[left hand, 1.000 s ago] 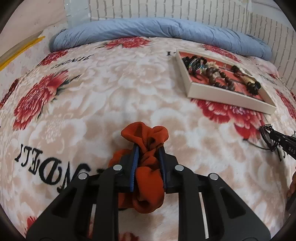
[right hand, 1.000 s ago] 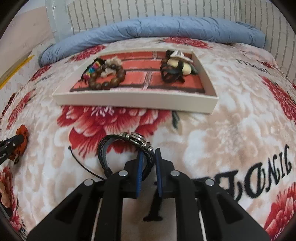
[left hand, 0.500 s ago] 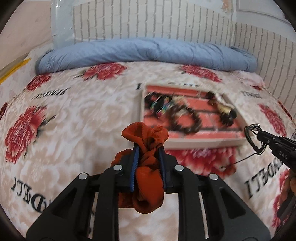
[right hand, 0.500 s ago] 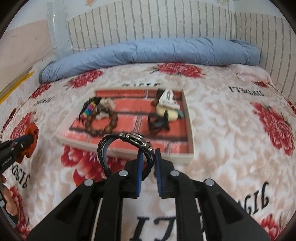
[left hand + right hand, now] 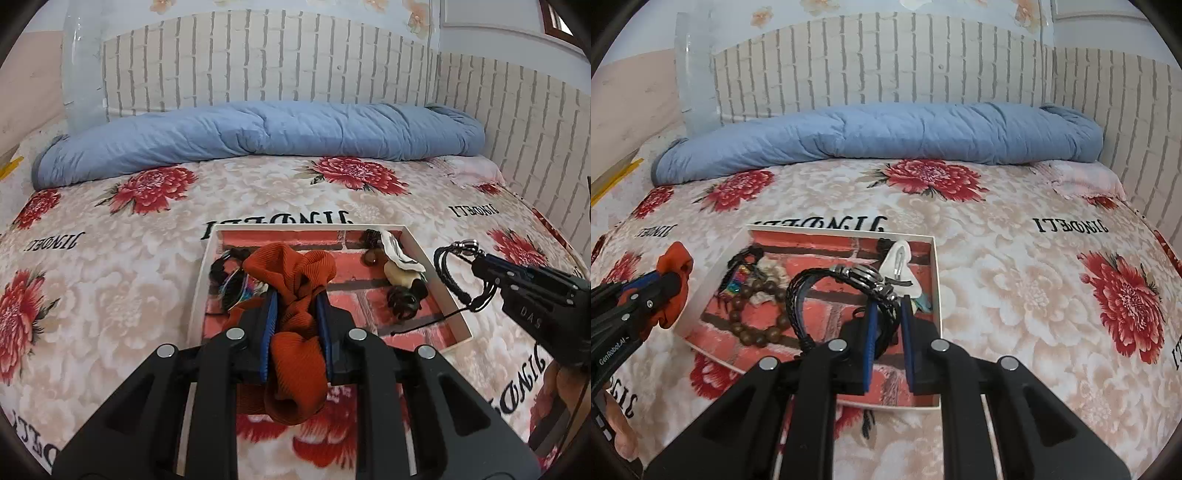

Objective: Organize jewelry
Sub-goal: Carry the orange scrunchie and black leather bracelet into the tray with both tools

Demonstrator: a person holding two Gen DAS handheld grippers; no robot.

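Right wrist view: white tray [image 5: 936,295] contains wooden bead bracelet [image 5: 753,325] at 9 o'clock, white shell piece [image 5: 899,264] at 12; right gripper [image 5: 888,314] clamps black braided bracelet [image 5: 827,284] above it, left gripper [image 5: 295,306] clamps orange scrunchie [image 5: 295,354].

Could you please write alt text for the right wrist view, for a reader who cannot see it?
The right tongs grip a black braided bracelet above a white tray on a floral bedspread. The tray holds a wooden bead bracelet and other jewelry. At left, the left tongs hold an orange scrunchie.
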